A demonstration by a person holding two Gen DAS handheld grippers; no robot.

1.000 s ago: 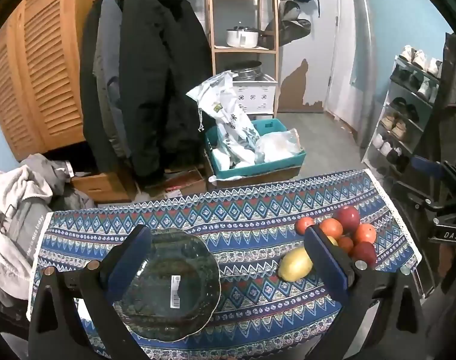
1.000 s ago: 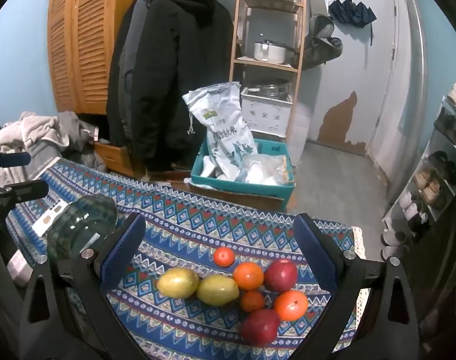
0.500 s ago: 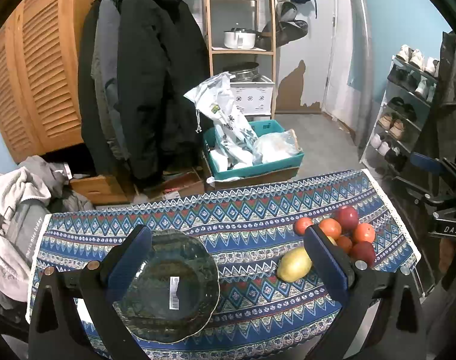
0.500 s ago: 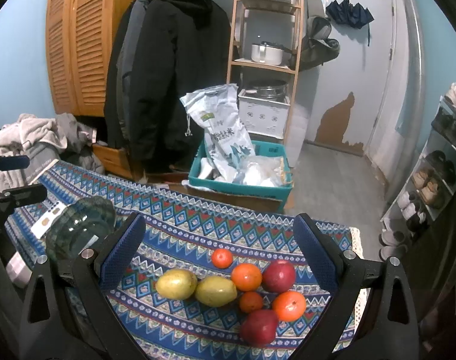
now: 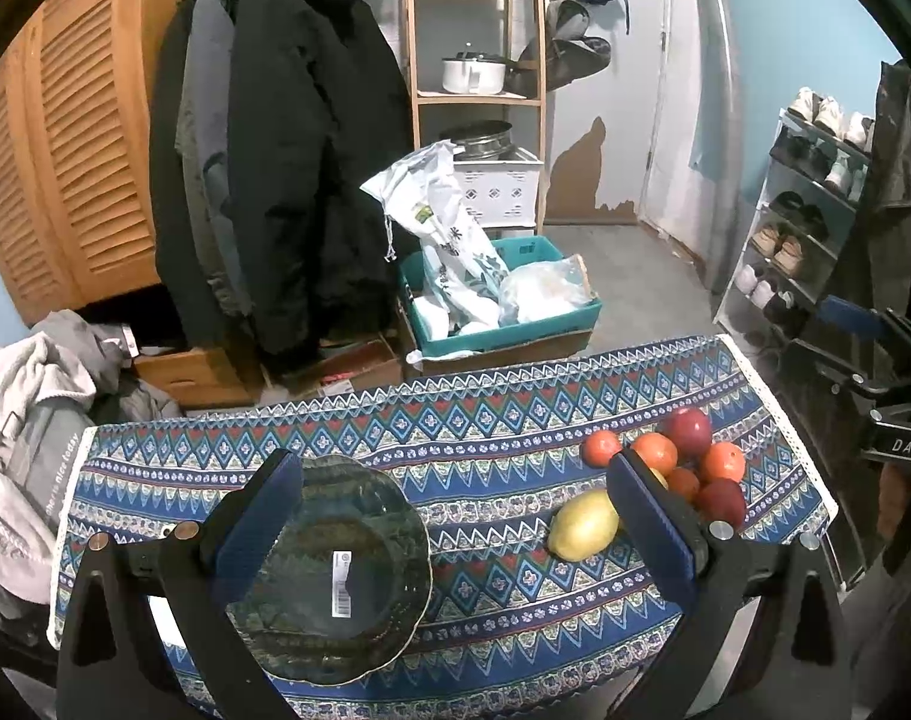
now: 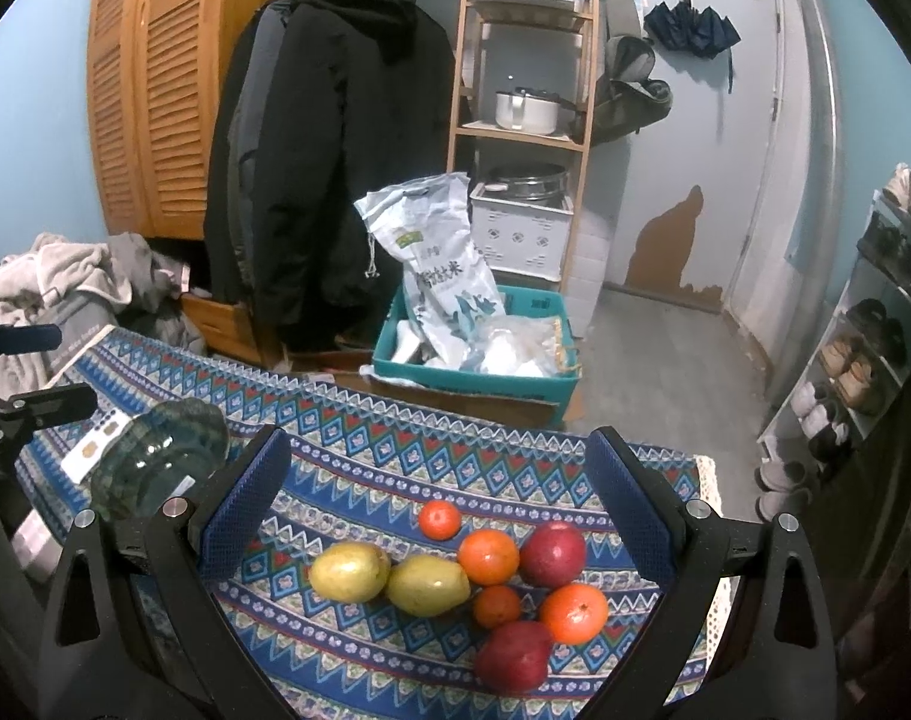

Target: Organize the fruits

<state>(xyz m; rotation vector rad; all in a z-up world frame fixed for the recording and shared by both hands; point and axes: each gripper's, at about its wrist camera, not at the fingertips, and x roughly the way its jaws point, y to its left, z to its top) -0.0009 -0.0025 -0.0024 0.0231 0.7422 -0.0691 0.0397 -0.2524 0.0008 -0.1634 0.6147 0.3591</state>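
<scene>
Both grippers spread wide and empty above the patterned tablecloth (image 5: 485, 438): left gripper (image 5: 455, 516) hanging over the glass plate (image 5: 335, 570) at the table's left end, right gripper (image 6: 437, 516) framing the fruit heap at the right end. Eight loose fruits bunched together there, none on the plate yet: two yellow-green mangoes (image 6: 389, 579) touching side by side, two dark red apples (image 6: 552, 553), four oranges (image 6: 488, 556) of differing size, the smallest (image 6: 439, 519) a little apart at the back. Probably firm and smooth-skinned all round, likely to roll or squirt out under an off-centre pinch, and bruisable if squeezed hard; best taken across the widest middle with gentle pressure. Round ones without any real heading, so any approach serves. Mangoes oval, long axes lying roughly left to right across the right wrist view, nearly in line with each other; better gripped across the short width than end to end. Plate apparently thin, breakable, sticker (image 5: 341, 576) at its centre, lying flat
</scene>
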